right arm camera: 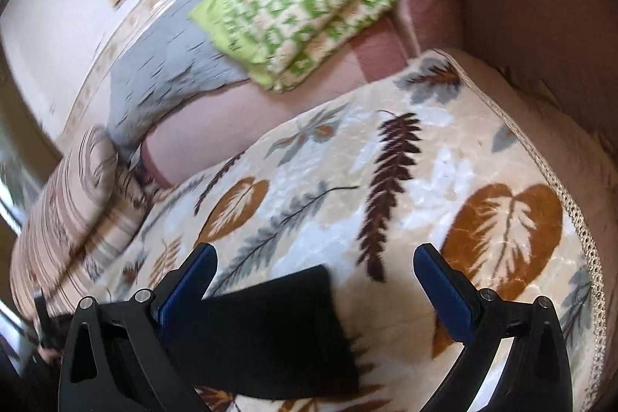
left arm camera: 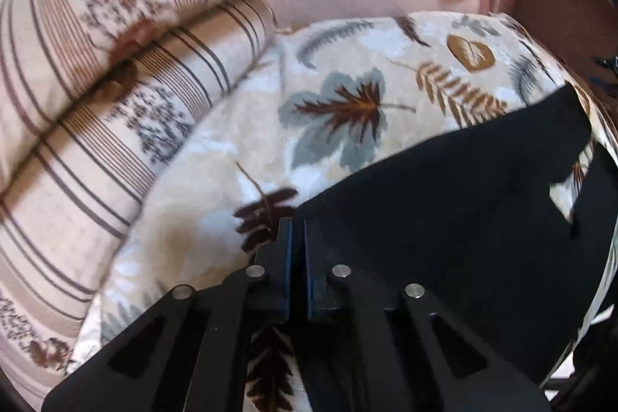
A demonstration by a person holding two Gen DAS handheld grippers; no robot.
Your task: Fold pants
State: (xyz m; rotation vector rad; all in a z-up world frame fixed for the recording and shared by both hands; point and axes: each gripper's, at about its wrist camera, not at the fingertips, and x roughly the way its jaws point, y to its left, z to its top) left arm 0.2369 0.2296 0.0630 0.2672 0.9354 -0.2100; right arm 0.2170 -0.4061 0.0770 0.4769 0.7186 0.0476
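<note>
The black pants (left arm camera: 463, 203) lie on a cream blanket with a leaf print (left arm camera: 347, 95). In the left wrist view my left gripper (left arm camera: 296, 230) is shut at the near left corner of the pants; the black cloth runs into the closed jaws, so it grips the pants' edge. In the right wrist view a folded end of the pants (right arm camera: 270, 327) lies between the fingers of my right gripper (right arm camera: 314, 257), which is wide open and holds nothing. Its blue pads (right arm camera: 444, 288) stand on either side of the cloth.
Striped beige pillows (left arm camera: 96, 64) lie to the left. A green patterned cloth (right arm camera: 301, 6) and a grey cloth (right arm camera: 162, 80) rest on the pink sheet (right arm camera: 231, 126) at the back. A brown bed frame (right arm camera: 521, 26) borders the right.
</note>
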